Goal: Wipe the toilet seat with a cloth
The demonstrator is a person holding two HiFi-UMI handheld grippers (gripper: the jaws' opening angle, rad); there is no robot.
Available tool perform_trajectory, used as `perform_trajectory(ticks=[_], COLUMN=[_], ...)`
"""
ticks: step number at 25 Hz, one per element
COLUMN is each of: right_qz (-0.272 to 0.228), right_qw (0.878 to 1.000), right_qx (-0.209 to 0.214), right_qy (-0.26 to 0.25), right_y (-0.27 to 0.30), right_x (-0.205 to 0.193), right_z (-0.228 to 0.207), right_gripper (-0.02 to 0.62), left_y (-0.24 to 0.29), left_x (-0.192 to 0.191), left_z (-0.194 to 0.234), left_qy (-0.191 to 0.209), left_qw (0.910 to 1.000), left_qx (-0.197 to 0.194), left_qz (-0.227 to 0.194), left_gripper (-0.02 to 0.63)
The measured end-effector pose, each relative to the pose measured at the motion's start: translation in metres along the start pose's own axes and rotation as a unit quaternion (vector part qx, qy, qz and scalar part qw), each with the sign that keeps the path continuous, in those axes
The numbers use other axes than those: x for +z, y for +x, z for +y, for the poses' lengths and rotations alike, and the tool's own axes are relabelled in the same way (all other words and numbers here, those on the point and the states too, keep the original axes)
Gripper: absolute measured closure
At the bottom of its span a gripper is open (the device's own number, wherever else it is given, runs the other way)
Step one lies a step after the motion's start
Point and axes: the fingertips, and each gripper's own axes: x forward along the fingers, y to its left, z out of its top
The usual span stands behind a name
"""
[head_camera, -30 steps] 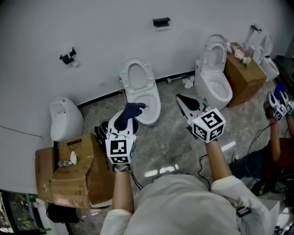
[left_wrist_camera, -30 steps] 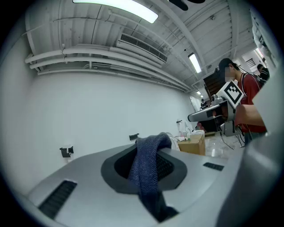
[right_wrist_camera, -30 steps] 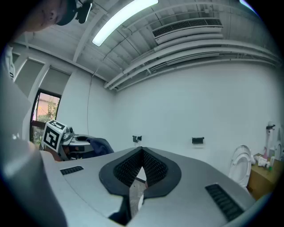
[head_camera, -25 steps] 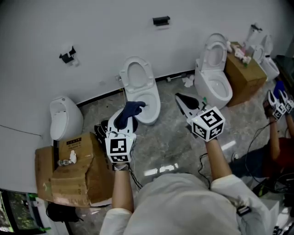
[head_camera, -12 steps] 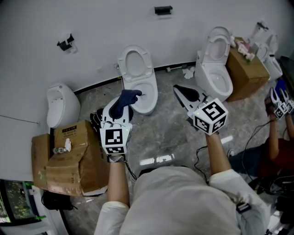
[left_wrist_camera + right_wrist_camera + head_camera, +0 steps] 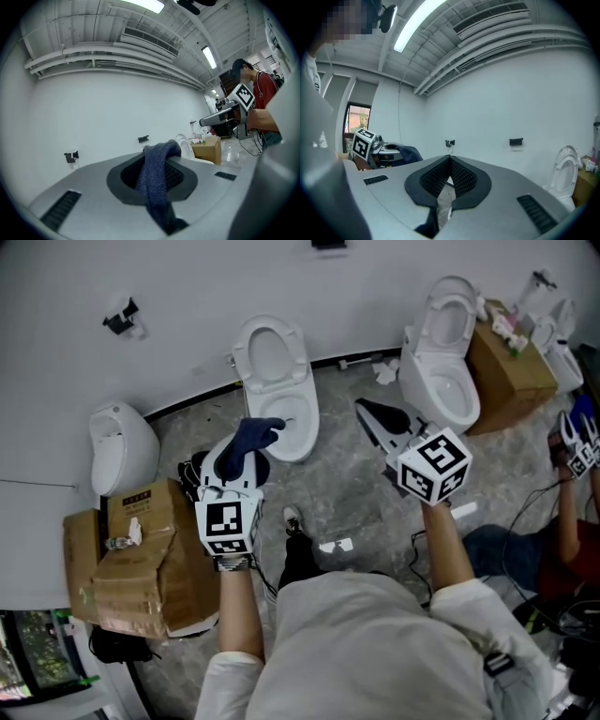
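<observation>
**A:** Where is the cloth?

**B:** The dark blue cloth [image 6: 250, 439] is clamped in the left gripper [image 6: 244, 452]. In the left gripper view the jaws are pressed onto it. One fold stands up above the pads and the rest trails down towards the camera.

**A:** And the toilet?

**B:** The middle toilet [image 6: 298, 426] stands against the white wall [image 6: 187, 296] with its seat [image 6: 270, 354] raised. In the head view the cloth overlaps the near left edge of the bowl. I cannot tell whether it touches the rim.

**A:** Is the right gripper carrying anything?

**B:** No. The right gripper [image 6: 364, 410] has its jaws closed tip to tip with nothing between them. It is held out over the grey stone floor [image 6: 347, 493], between the middle toilet and a second toilet [image 6: 442, 367] to the right.

**A:** What else is around?

**B:** A white ceramic fixture [image 6: 120, 448] sits on the floor to the left. Crumpled cardboard boxes [image 6: 131, 563] lie just below it in the picture. Another cardboard box [image 6: 506, 357] stands beside the second toilet. At the right edge, another person [image 6: 574, 521] in a red top holds up a gripper as well.
</observation>
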Motion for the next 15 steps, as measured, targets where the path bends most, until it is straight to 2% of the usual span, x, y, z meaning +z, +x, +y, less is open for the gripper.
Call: perform_trajectory(ticks=[6,10,15], right_qz=[-0.023,-0.014,-0.024], right_qw=[1.0,1.0,0.999], right_qx=[-0.008,-0.004,-0.01], right_qy=[0.005,0.004,0.021], right_y=[0.055,0.111,0.173], right_x=[0.003,0.009,0.021], right_z=[-0.03,-0.052,-0.076], right_gripper=[0.569,0.569,0.569], left_y=[0.055,0.104,0.159], left_x=[-0.015,-0.016,-0.023], left_z=[0.044,0.087,0.129], left_qy=[-0.004,-0.011,-0.008], left_qw=[1.0,0.9999,0.9994], left_qx=[-0.001,-0.009,-0.032], left_qz=[0.001,-0.008,-0.006], left_gripper=[0.571,0.571,0.571])
